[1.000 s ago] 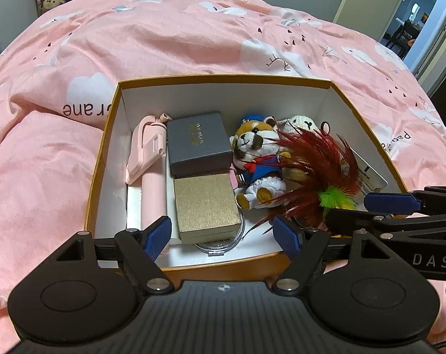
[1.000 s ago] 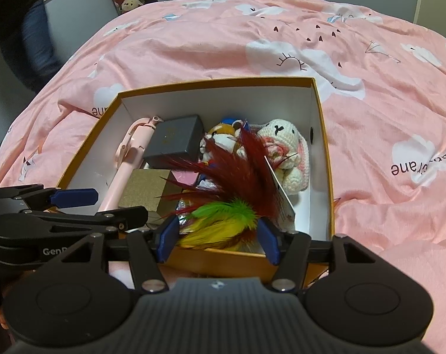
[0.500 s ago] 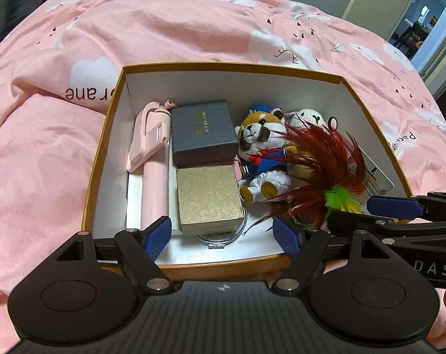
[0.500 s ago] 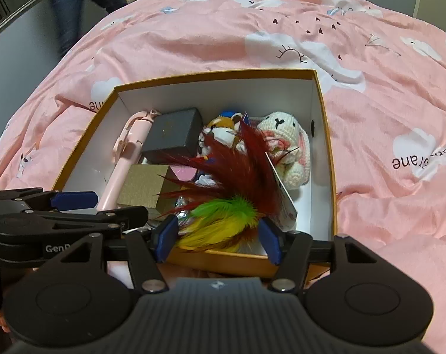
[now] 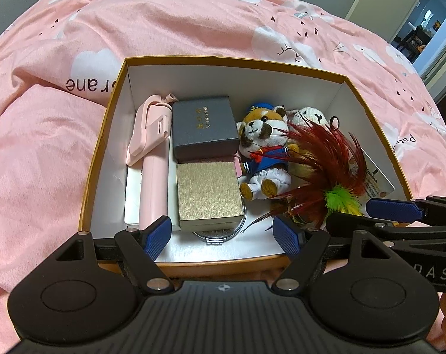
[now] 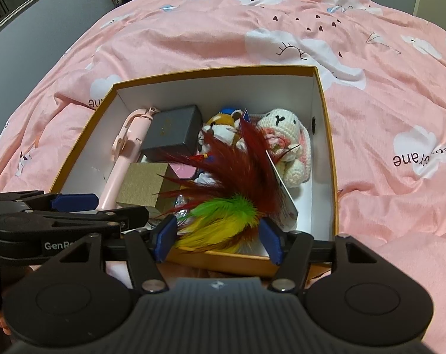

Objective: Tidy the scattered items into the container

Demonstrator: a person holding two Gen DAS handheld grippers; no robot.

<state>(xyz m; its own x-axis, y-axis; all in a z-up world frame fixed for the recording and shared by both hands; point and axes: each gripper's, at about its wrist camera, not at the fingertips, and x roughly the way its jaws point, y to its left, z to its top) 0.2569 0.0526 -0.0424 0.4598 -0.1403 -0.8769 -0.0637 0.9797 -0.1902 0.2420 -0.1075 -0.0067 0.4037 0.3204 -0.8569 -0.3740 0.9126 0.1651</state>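
Seemingly with no loose item left on the pink bed, the left wrist view showed the left claw spread wide and empty at the bottom of the frame, while the box in the middle held the gold case, grey case and plush fox packed flat side by side. Across in the right wrist view, the right claw stood apart at lower centre with the feather toy between its blue pads, apparently just let go so it lay inside the box's near wall.

Left gripper and right gripper: matte black bodies, ribbed central housing bearing a small white emblem, round side discs, silver pivot screws, blue ridged finger pads; white lettering along the side arms.
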